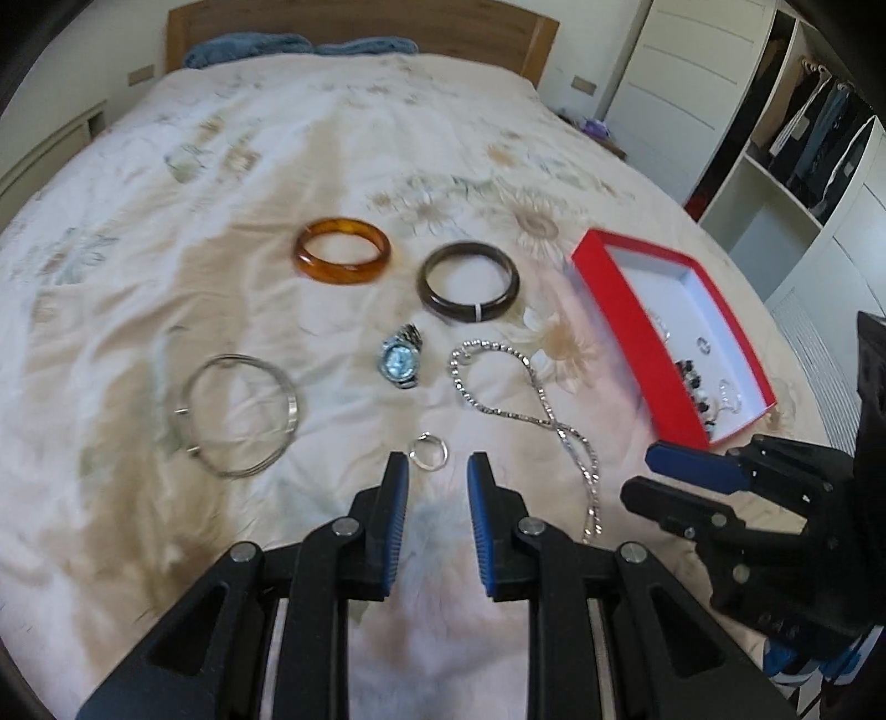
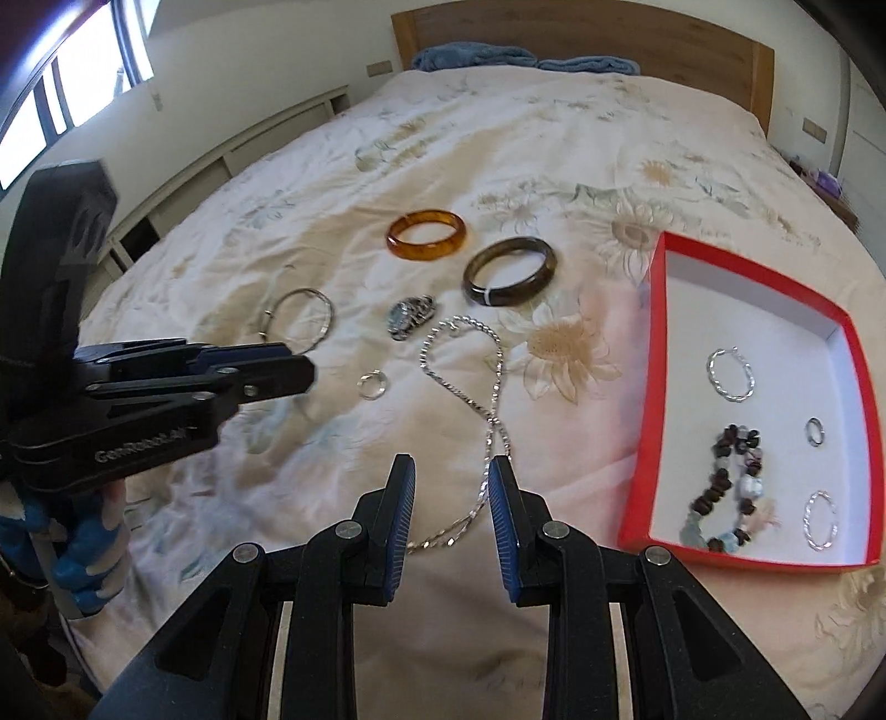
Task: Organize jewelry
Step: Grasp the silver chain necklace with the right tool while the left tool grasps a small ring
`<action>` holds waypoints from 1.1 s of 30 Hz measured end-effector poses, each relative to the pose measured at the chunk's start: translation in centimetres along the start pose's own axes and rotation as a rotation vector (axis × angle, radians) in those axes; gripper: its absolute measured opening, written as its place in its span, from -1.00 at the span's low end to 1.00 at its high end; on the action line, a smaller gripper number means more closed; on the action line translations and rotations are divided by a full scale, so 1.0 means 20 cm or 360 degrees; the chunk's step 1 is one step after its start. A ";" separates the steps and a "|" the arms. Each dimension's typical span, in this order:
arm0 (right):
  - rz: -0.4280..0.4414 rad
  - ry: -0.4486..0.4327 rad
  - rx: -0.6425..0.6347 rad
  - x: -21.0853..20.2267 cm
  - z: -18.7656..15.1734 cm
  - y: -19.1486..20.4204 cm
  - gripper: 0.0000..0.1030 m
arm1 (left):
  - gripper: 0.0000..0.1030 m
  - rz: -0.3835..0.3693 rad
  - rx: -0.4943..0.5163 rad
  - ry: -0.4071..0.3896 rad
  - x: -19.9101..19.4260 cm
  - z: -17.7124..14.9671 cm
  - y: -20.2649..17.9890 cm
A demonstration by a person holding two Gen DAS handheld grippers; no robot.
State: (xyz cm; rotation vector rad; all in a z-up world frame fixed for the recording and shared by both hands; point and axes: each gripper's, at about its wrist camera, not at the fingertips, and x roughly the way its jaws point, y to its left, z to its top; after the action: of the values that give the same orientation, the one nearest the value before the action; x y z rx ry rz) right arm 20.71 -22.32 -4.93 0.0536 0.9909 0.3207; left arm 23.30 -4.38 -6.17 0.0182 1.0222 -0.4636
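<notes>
Jewelry lies spread on a floral bedspread: an amber bangle (image 1: pixel 342 252) (image 2: pixel 426 234), a dark bangle (image 1: pixel 469 288) (image 2: pixel 509 271), a watch (image 1: pixel 400 357) (image 2: pixel 411 315), a thin silver wire bangle (image 1: pixel 238 415) (image 2: pixel 299 318), a small ring (image 1: pixel 427 451) (image 2: pixel 372 384) and a silver chain necklace (image 1: pixel 531 410) (image 2: pixel 490 399). My left gripper (image 1: pixel 437 465) (image 2: pixel 296 365) hovers open just short of the ring. My right gripper (image 2: pixel 451 468) (image 1: pixel 645 473) is open above the necklace's near end. The red box (image 1: pixel 620 310) (image 2: pixel 645 387) holds a beaded bracelet (image 2: pixel 731 487), twisted hoops and a ring.
The bed's wooden headboard (image 1: pixel 360 22) with blue bedding is at the far end. An open wardrobe (image 1: pixel 803 138) stands to the right, low shelving and a window (image 2: pixel 66 83) to the left. A gloved hand (image 2: pixel 83 554) holds the left gripper.
</notes>
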 end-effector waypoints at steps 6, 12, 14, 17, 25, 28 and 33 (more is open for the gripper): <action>-0.0036 0.0020 -0.0008 0.11 0.00 -0.04 -0.46 | -0.60 0.0001 0.0042 0.0084 0.18 0.02 0.00; -0.0042 0.0033 -0.0010 0.18 0.01 -0.05 -0.46 | -0.60 0.0007 0.0031 0.0110 0.25 0.01 0.02; -0.0043 0.0044 -0.0006 0.21 0.00 -0.06 -0.46 | -0.60 0.0000 0.0022 0.0111 0.26 0.01 0.03; -0.0046 0.0058 -0.0008 0.24 0.00 -0.05 -0.46 | -0.60 0.0000 0.0018 0.0111 0.29 0.01 0.03; -0.0042 0.0083 0.0043 0.30 -0.01 -0.08 -0.79 | -0.92 0.0005 -0.0035 0.0075 0.30 0.00 0.06; -0.0017 0.0089 0.0079 0.31 -0.01 -0.10 -0.92 | -0.92 0.0002 -0.0056 0.0062 0.28 0.00 0.07; 0.0007 0.0079 0.0096 0.26 -0.02 -0.08 -0.93 | -0.93 0.0031 -0.0050 0.0037 0.21 0.00 0.05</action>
State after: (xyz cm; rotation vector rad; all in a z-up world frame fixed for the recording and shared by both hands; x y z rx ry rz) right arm 23.51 -22.44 -9.68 0.1032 1.0496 0.2976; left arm 25.51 -4.98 -9.82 0.0052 1.0511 -0.4303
